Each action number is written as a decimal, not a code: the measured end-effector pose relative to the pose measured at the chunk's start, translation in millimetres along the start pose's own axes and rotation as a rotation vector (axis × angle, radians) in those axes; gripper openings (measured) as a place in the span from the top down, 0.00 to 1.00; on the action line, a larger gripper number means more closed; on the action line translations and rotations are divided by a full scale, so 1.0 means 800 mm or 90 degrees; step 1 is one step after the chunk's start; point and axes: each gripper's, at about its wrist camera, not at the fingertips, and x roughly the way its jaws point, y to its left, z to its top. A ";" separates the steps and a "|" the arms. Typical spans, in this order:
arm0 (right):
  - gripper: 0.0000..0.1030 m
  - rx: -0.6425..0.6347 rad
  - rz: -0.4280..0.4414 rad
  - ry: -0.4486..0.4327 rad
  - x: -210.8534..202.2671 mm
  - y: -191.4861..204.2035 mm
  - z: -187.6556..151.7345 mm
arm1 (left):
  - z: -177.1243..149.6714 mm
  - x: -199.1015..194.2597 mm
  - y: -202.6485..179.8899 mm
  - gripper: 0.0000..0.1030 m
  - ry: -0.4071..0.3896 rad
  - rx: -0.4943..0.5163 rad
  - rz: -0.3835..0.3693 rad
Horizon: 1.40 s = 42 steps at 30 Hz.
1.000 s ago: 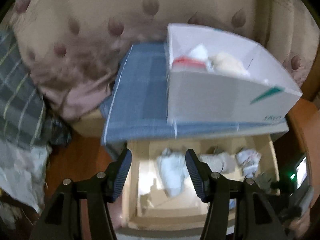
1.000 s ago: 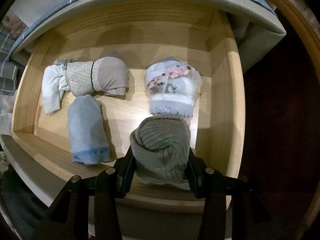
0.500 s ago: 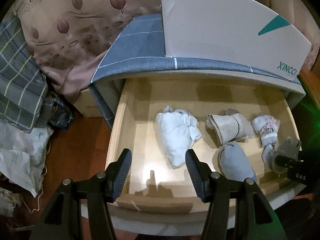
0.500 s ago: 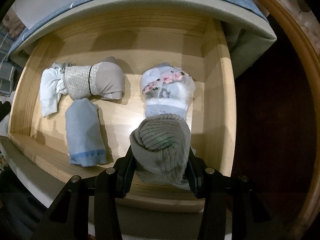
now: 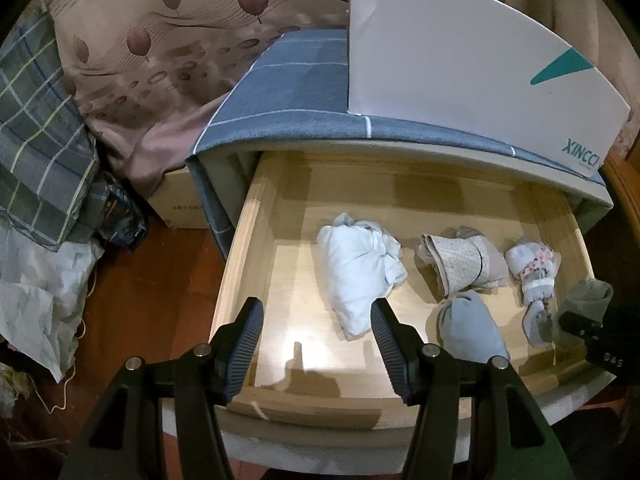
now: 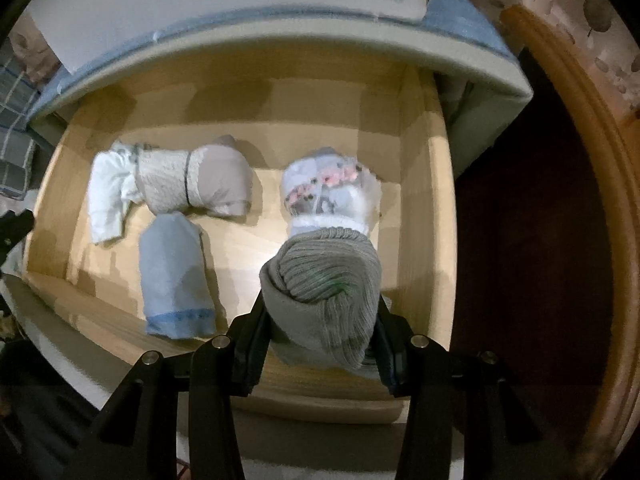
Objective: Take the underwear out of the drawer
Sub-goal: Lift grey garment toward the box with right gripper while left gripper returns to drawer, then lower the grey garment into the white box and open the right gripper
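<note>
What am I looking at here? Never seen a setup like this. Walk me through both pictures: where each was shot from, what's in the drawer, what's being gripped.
No robot: a person carries a two-finger clamp in each hand, each with a wide-angle camera looking along its fingers.

One picture looks from the left gripper, open and empty above the open wooden drawer. Inside lie a white bundle, a beige patterned bundle, a light blue roll and a floral roll. A white box stands on the cabinet.

The other looks from the right gripper, shut on a grey ribbed roll at the drawer's front right.
</note>
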 end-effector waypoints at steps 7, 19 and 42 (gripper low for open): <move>0.58 0.031 0.046 -0.040 -0.025 -0.015 0.004 | 0.000 0.001 0.002 0.44 -0.002 -0.005 0.000; 0.58 0.037 0.095 -0.123 -0.115 -0.017 0.042 | 0.000 0.003 0.006 0.44 -0.002 -0.018 -0.007; 0.58 0.005 0.059 -0.239 -0.223 0.010 0.224 | -0.002 0.004 0.005 0.44 0.001 -0.018 -0.006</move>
